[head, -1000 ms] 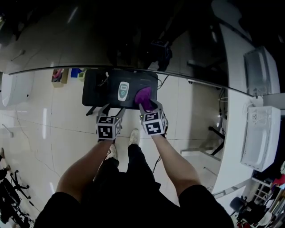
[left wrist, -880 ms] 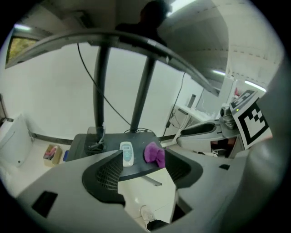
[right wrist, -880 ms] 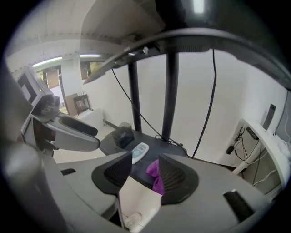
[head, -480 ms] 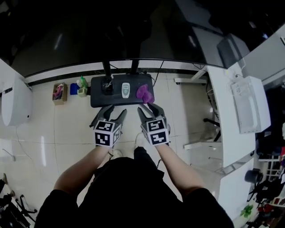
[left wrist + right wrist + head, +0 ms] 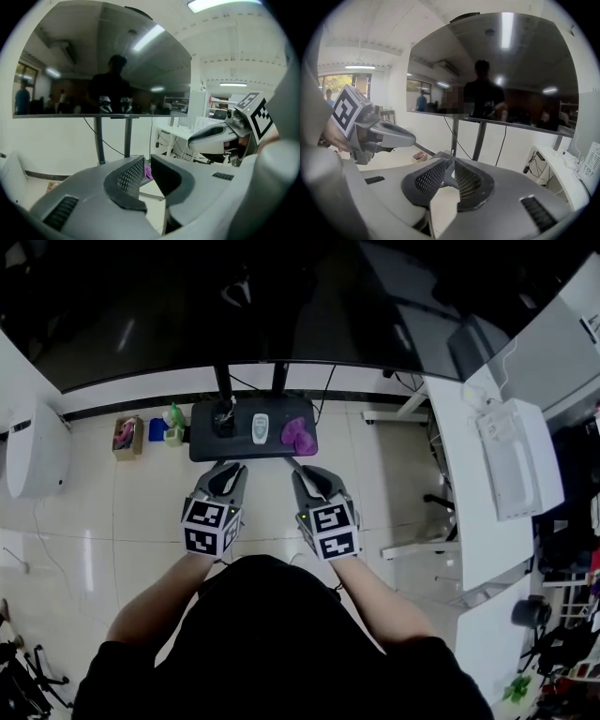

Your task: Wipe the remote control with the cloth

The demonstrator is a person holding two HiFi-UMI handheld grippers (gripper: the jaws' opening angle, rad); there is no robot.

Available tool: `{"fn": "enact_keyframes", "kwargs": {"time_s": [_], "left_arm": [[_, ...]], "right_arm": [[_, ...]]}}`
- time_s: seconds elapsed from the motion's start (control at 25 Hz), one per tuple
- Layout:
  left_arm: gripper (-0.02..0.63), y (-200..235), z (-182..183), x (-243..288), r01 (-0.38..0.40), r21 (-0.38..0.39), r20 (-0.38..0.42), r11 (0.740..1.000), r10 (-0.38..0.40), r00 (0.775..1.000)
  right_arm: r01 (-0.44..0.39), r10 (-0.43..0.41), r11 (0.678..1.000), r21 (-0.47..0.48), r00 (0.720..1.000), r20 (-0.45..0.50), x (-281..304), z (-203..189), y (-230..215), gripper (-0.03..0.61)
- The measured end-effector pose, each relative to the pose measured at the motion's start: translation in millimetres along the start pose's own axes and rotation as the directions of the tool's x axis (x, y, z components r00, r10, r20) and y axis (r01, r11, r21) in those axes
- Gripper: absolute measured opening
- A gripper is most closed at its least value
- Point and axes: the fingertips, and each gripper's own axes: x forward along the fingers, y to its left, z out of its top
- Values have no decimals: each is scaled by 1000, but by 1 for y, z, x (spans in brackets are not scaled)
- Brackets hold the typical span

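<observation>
Both tongs are empty and have just been closing. Left tongs [image 5: 223, 468] are drawn together to a mere sliver, and through that sliver the left gripper view [image 5: 147, 162] shows only a far scrap of purple. Right tongs [image 5: 310, 472] stand almost together with a thin gap at the tips, nothing between them in the right gripper view [image 5: 451, 162]. Each carries a white cube with black square markers, the left cube [image 5: 208, 526] and the right cube [image 5: 330, 531] side by side in front of the person's dark shirt. In the head view both tips point toward a small black rectangular tabletop [image 5: 202, 444] and stop short of its near edge. On it lies the white oblong remote control [image 5: 261, 428] near the middle, with the crumpled purple cloth [image 5: 299, 435] just to its right; neither is touched. Behind the tabletop two dark posts rise to a large dark glossy screen [image 5: 281, 306]. A green bottle [image 5: 173, 414] stands on the pale glossy tiled floor [image 5: 112, 512] at the tabletop's left end.
</observation>
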Motion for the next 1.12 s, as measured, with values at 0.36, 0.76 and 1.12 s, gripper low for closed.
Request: {"fn": "enact_keyframes", "kwargs": {"time_s": [0.36,0.76,1.12], "left_arm": [[0,-43,17,6,-33,15,6,999,33,999],[0,-59,21,8,-48,39,9,998,48,999],[0,-67,21,9,-37,62,5,997,37,999]], "right_arm": [[-67,68,997,-23,997,38,-20,3,-20,17],[-107,108,994,-29,993,53,-25,4,-20,15],[-106,108,994,-32,993,56,-30,4,-18,15]]}}
